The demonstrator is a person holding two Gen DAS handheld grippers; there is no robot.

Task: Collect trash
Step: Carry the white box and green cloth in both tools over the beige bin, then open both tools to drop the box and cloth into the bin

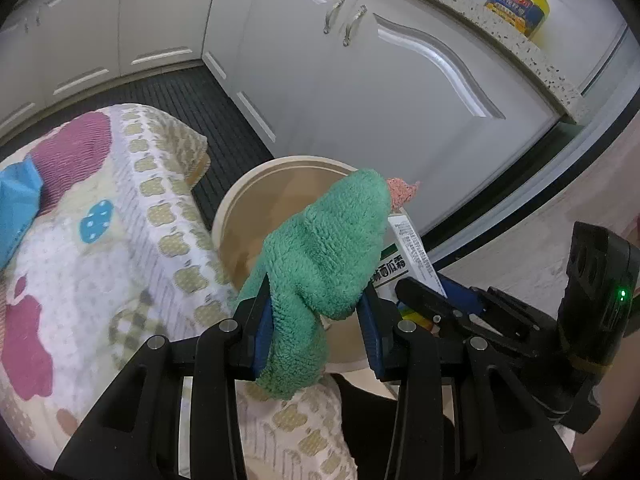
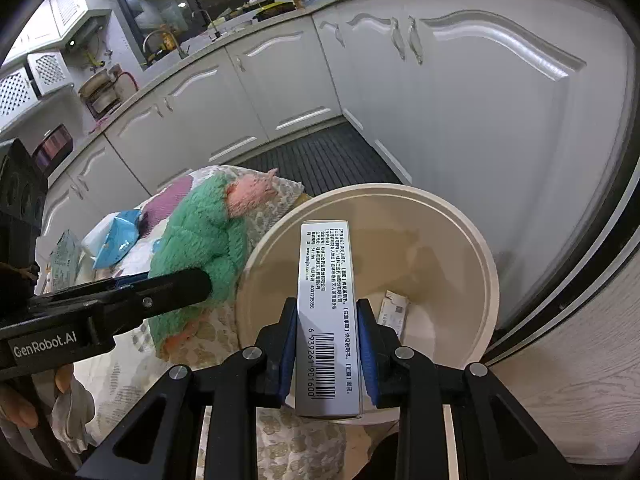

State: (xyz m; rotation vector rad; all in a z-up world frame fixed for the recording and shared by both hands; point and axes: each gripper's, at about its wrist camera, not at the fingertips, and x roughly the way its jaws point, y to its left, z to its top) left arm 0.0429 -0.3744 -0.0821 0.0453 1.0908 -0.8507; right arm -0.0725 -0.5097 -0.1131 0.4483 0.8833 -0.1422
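Trash was partly collected: one scrap [image 2: 394,310] lay in the bin [image 2: 486,248], while sock [image 1: 324,252] and box [image 2: 326,312] were clamped above it by left gripper [image 1: 316,312] and right gripper [image 2: 327,344].

The right gripper [image 2: 327,344] clamps a long grey carton [image 2: 326,300] with a barcode between its blue pads [image 2: 287,350], holding it above the open cream bin [image 2: 472,240]. A small white packet [image 2: 394,312] lies on the bin's bottom. To the left, the left gripper [image 2: 192,280] grips a green fleece cloth [image 2: 200,236] with a pink tip, over a patterned blanket [image 2: 280,440].
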